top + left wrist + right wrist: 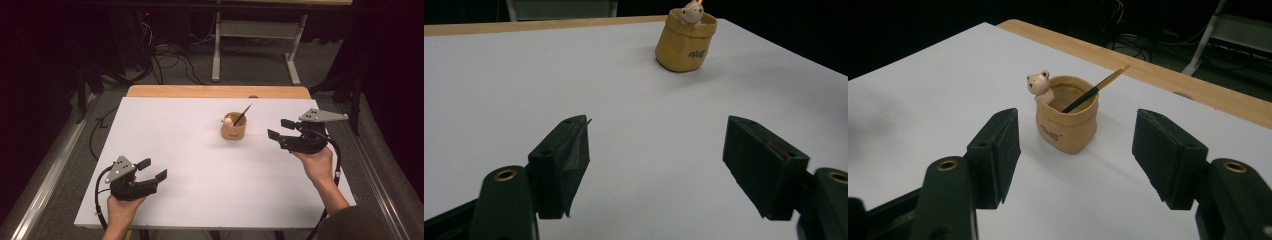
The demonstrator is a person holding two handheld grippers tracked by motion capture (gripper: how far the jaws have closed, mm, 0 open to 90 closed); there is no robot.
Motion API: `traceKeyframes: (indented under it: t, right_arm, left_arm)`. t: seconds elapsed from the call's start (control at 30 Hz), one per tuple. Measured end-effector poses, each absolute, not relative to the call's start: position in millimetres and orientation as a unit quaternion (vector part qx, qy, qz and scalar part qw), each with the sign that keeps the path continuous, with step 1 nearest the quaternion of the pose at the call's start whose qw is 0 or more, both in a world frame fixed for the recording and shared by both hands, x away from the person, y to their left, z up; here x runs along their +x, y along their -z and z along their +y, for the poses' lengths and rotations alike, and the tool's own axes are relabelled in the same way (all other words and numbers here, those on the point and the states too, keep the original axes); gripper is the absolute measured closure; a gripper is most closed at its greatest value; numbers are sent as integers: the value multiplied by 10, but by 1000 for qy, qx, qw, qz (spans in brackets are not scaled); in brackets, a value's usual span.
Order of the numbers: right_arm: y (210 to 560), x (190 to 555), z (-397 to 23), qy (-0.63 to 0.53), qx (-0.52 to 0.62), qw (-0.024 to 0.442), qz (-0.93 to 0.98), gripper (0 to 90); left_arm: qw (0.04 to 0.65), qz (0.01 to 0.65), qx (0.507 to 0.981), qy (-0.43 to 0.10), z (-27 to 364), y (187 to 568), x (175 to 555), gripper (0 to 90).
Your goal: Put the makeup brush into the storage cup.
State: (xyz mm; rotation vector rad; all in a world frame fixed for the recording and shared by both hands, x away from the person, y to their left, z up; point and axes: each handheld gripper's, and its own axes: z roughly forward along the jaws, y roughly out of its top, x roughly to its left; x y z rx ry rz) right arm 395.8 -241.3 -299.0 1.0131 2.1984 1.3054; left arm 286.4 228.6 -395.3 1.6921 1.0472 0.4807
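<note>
A small tan sack-shaped pot (233, 129) with a little bear figure (1038, 85) on its rim stands upright on the white table top (200, 165), right of centre. A dark brush (243, 115) leans inside it, tip up and to the right. My right gripper (278, 129) hovers just right of the pot, open and empty, jaws pointing at it (1067, 122). Near the front left edge my left gripper (152, 169) is held open with nothing between its jaws; the pot (685, 41) lies far ahead of it.
The white sheet covers a wooden table whose bare strip (220, 91) shows at the far edge. Beyond it the floor holds cables (165, 60) and a white desk frame (255, 45). A metal rail (50, 165) runs along the left.
</note>
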Motion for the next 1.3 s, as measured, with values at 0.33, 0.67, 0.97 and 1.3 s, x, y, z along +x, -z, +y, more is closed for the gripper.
traceKeyframes:
  t: [0.33, 0.67, 0.97, 1.3]
  right_arm:
    - [3019, 3900, -2435, -470, 360, 192, 783, 375]
    - [3058, 3842, -2460, -472, 359, 191, 782, 375]
    - [3080, 3789, -2506, -479, 363, 190, 777, 376]
    - [3115, 3735, -2542, -480, 363, 189, 776, 376]
  left_arm:
    - [520, 437, 706, -200, 2287, 3955, 2864, 272]
    - [520, 437, 706, -201, 2286, 3954, 2862, 272]
    - [520, 437, 706, -201, 2284, 3956, 2863, 272]
    - [519, 437, 707, -201, 2284, 3955, 2864, 272]
